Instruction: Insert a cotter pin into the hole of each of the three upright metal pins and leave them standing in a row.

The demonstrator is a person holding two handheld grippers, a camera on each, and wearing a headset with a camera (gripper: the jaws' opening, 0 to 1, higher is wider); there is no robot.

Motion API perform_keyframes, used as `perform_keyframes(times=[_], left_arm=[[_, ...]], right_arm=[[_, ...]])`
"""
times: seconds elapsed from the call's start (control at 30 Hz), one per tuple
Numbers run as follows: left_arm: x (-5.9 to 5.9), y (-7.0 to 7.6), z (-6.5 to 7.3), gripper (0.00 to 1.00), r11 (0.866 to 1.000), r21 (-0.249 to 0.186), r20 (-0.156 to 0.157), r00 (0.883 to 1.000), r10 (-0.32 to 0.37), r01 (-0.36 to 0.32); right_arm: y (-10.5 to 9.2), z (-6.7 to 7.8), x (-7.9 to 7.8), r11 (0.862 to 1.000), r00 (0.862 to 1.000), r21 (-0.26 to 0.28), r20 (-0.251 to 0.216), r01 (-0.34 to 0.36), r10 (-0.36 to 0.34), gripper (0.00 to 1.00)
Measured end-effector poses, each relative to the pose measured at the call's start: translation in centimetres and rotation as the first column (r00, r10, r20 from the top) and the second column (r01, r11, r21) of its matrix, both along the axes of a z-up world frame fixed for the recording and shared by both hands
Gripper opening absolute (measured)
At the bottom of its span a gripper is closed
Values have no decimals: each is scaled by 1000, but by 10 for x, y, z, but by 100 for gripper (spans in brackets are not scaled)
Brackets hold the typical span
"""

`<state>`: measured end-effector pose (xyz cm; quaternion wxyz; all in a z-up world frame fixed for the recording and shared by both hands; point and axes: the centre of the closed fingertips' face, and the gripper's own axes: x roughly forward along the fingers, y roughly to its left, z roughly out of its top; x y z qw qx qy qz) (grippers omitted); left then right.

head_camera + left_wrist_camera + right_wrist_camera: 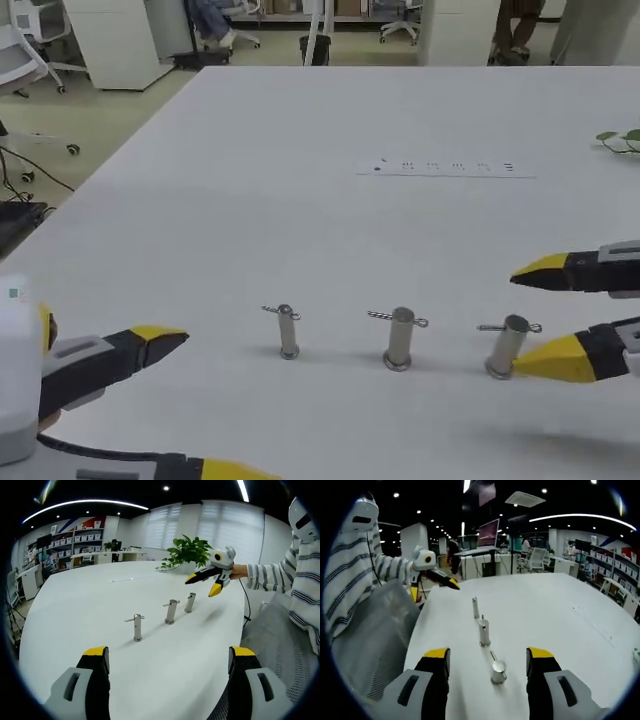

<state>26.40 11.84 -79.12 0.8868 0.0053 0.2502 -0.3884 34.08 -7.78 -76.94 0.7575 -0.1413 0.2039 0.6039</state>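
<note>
three metal pins (400, 340) stand on the person's side of the power strip (445, 168), cotter pins (395, 317) through each; likely light, stiff, slick: pinch the shank. right gripper (488, 655) spread about one, left gripper (168, 652) spread.

White worktable (300, 130) all around. Ahead of left gripper (167, 655): potted plant (187, 552), blinds-covered windows (230, 525). To its left: shelves (82, 537), curved ceiling strip light (85, 502). Ahead of right gripper (488, 655): monitor (487, 532), office chair (537, 557), ceiling spotlights (395, 495).
</note>
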Motion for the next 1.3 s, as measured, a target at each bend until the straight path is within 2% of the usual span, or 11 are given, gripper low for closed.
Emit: perform_keyframes(times=[0.17, 0.23, 0.33, 0.5, 0.6, 0.73, 0.93, 1.0, 1.03, 1.1, 1.3], left_arm=[[-2, 2, 0, 99, 1000, -12, -13, 1000, 10, -10], [-3, 3, 1, 99, 1000, -3, -8, 1000, 10, -10], [-7, 10, -5, 99, 999, 20, -25, 999, 29, -28], [-18, 16, -9, 99, 998, 14, -51, 997, 56, -55], [-25, 19, -11, 99, 998, 7, -72, 995, 66, -66], [-29, 22, -11, 99, 996, 4, -87, 993, 85, -85], [-31, 22, -6, 99, 994, -14, -87, 991, 103, -105], [-31, 22, -6, 99, 994, -14, -90, 990, 109, -111], [-30, 23, -5, 99, 994, -13, -90, 990, 110, -112], [-29, 23, -3, 99, 993, -15, -87, 989, 118, -119], [-27, 23, 0, 99, 992, -13, -82, 988, 127, -129]], right_arm=[[5, 18, -22, 996, 999, 87, -52, 19, -15, 81], [3, 18, -30, 996, 998, 80, -53, 33, -29, 87], [-2, 12, -41, 995, 995, 71, -80, 73, -67, 91], [-11, 2, -63, 990, 984, 44, -123, 133, -126, 100], [-10, 1, -75, 978, 970, 80, -165, 192, -177, 100], [-12, 1, -80, 955, 948, 112, -196, 276, -251, 100], [-21, -3, -83, 932, 922, 100, -215, 348, -321, 100], [-27, -5, -81, 919, 911, 83, -195, 386, -364, 100], [-29, -6, -82, 918, 909, 68, -188, 390, -372, 100], [-35, -10, -82, 902, 889, 48, -203, 428, -411, 100], [-45, -14, -84, 867, 848, 56, -249, 495, -468, 100]])
